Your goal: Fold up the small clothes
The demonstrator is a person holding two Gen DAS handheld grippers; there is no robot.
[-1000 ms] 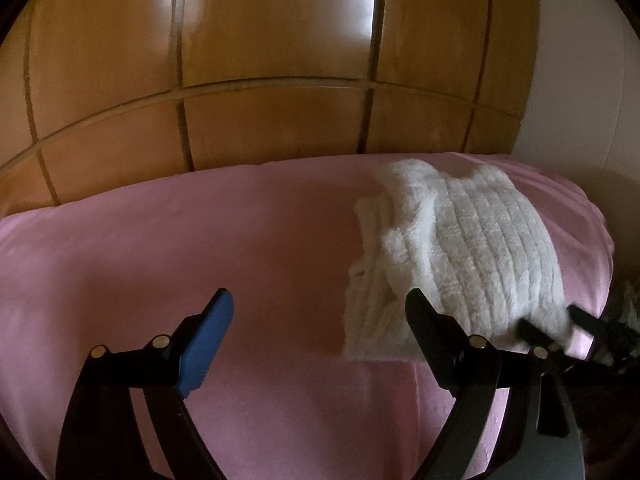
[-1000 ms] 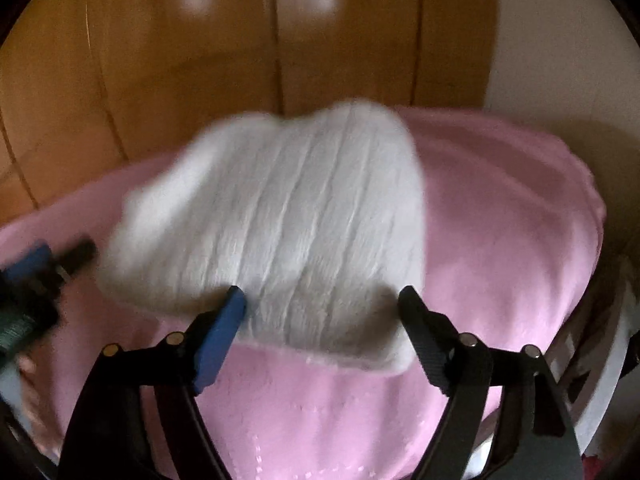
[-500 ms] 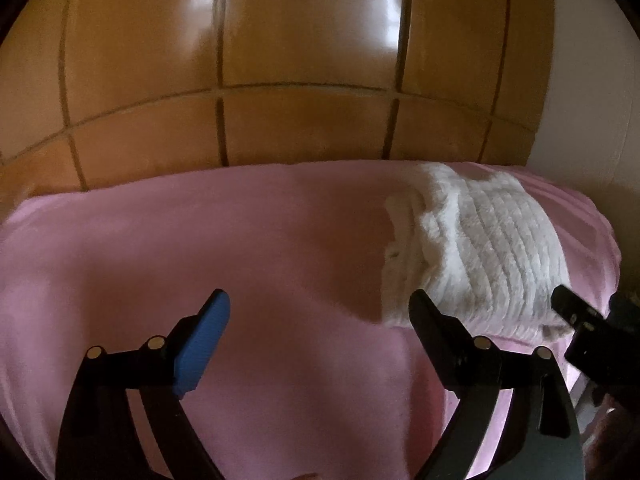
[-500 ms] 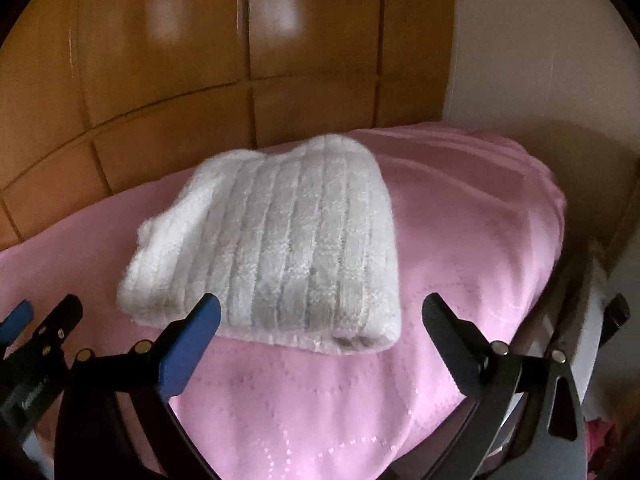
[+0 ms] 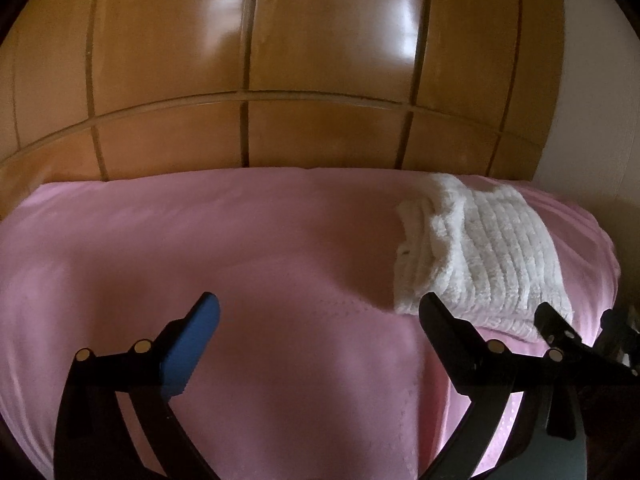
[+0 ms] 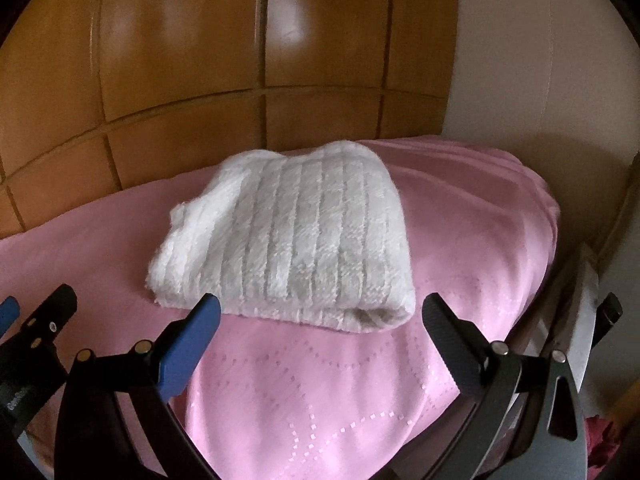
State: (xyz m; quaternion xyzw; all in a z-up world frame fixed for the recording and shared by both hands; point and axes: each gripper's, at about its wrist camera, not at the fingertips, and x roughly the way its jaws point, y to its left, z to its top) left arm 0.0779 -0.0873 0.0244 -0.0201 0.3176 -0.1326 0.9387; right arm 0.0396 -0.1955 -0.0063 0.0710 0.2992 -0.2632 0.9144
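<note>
Fluffy ribbed white knit garment (image 6: pixel 288 240), smooth pink cloth blanket (image 6: pixel 460 248), glossy varnished wood panelling (image 5: pixel 320 60)

Bedroom: pink-covered bed (image 5: pixel 200 248), wooden headboard (image 5: pixel 320 80).

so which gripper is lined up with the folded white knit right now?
The right gripper: the white knit lies straight ahead between its open fingers. The left gripper faces bare pink blanket.
</note>
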